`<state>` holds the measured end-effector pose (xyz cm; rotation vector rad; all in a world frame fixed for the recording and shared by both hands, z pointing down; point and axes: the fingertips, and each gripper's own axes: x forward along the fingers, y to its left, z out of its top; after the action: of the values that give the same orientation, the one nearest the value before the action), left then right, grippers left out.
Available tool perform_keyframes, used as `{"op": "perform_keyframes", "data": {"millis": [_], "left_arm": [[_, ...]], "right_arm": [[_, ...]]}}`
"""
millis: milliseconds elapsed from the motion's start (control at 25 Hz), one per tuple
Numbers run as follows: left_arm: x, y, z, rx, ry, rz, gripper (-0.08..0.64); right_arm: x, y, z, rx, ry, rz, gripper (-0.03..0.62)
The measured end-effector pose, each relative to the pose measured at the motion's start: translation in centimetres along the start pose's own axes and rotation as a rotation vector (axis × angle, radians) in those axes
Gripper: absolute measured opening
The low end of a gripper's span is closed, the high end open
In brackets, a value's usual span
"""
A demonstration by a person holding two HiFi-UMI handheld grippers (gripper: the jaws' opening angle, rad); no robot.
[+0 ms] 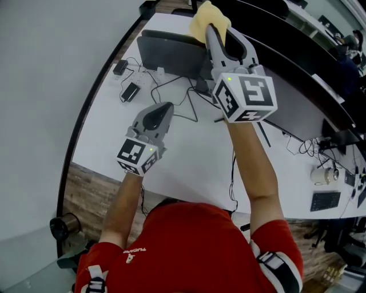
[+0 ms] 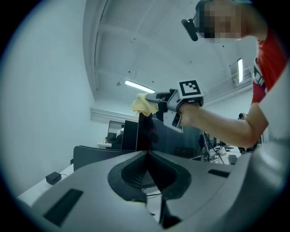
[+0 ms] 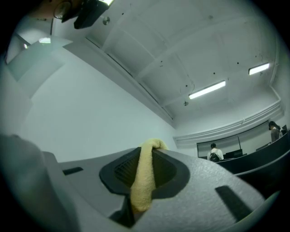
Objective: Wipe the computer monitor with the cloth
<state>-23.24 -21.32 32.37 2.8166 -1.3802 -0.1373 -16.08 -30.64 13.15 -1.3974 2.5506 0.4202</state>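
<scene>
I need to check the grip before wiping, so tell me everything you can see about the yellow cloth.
The cloth is pale yellow, soft and nubby like terry towelling. The right tool is shut on it: one fold runs up between the jaws and curls over their tips, with a loose bunch beyond them. It is held up by the top edge of the dark monitor; contact cannot be told.

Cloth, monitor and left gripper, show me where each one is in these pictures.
cloth (image 1: 205, 16), head view, middle of the yellow bunch.
monitor (image 1: 168, 54), head view, middle of its dark panel.
left gripper (image 1: 167, 106), head view, the tip where its shut jaws meet.
</scene>
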Motion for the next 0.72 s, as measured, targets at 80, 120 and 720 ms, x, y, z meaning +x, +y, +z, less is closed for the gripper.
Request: {"op": "perform_keyframes", "data": {"millis": [80, 120, 720], "left_arm": [[0.3, -0.3, 0.4, 0.005, -0.009, 0.007, 0.009], [0.5, -0.5, 0.7, 0.009, -0.017, 0.009, 0.009], [5.1, -8.1, 4.2, 0.061, -0.118, 0.031, 0.009]], "right_arm": [[-1.3, -0.1, 0.8, -0.007, -0.018, 0.013, 0.06], [-2.1, -0.3, 1.1, -0.009, -0.028, 0.019, 0.06], [-18.0, -3.0, -5.0, -0.072, 0.085, 0.087, 0.06]]}}
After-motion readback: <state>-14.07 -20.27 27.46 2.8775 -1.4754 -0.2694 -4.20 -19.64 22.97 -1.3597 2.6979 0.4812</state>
